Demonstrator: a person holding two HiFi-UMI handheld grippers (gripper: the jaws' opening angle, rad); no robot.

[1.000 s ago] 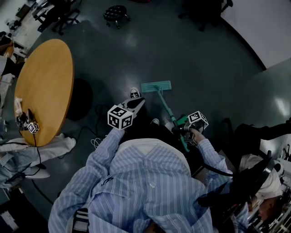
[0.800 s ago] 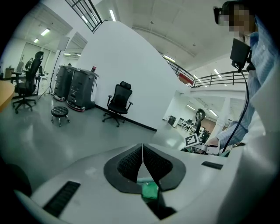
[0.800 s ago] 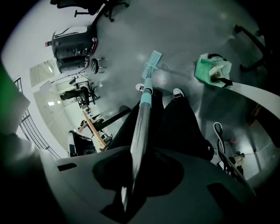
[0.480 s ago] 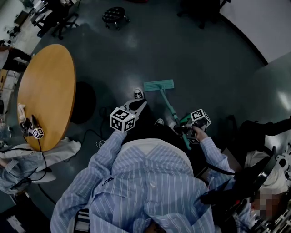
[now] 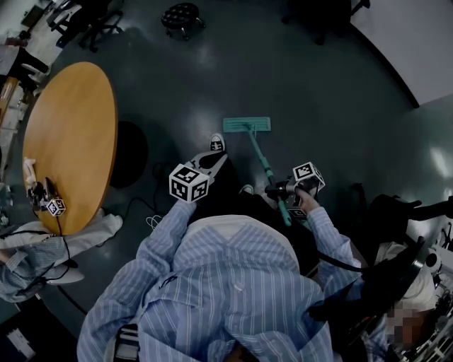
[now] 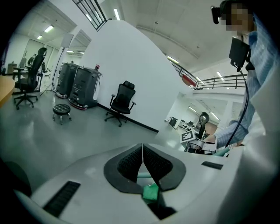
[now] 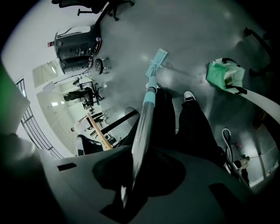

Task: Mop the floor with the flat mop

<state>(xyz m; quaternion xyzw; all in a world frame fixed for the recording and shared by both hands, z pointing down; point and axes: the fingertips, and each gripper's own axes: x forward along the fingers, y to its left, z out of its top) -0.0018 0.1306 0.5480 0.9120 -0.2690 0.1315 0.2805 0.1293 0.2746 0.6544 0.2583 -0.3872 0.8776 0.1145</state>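
The dark grey floor spreads out all around, under both claws. A round wooden bench stands well off to the left of the left claw. The person in a striped shirt holds one claw in each hand.

The flat mop runs from the right claw down to the floor. Its green flat head lies flat on the floor, out in front of both claws. It is nearer the right claw's side. The pole slants back from the head and passes right through the right claw.

The right claw is squeezed tight on the pole. In the right gripper view the pole sits between the two jaws, and the mop head shows far down at its end.

The left claw is held out beside the pole, not touching it. Its two jaws are pressed together with nothing in them.

A shoe stands on the floor just past the left claw's tip. A small black stool stands far ahead of the left claw.
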